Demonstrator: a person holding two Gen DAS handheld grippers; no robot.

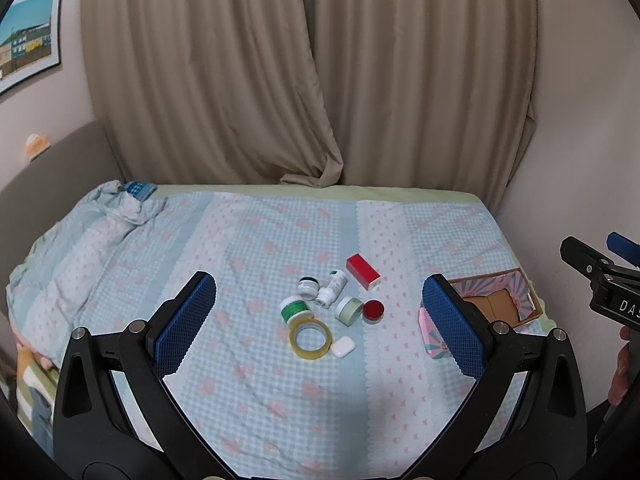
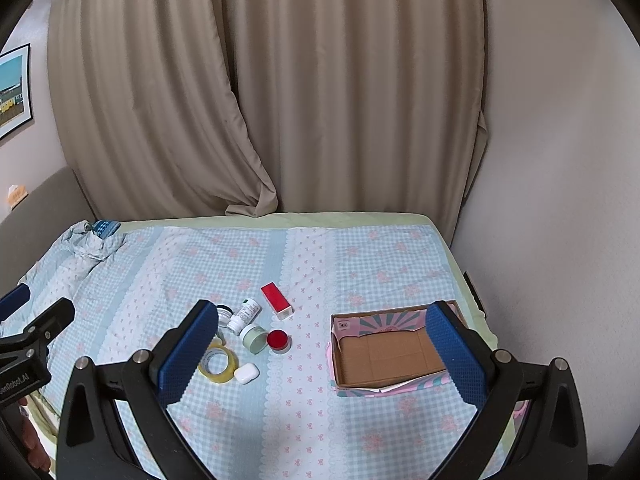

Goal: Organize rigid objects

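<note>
Blue-padded and spread wide, the left gripper and right gripper both hovered over the checked bedspread, holding nothing. Jars, a tape roll and a red box sat clustered mid-bed, well apart from the cardboard box at right.

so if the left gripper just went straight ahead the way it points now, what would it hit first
Probably the cluster of small items on the bed: the tape roll and white earbud case lie nearest, centred between the open jaws of the left gripper. Depth is unclear, so it could meet the quilt just short of them.
</note>
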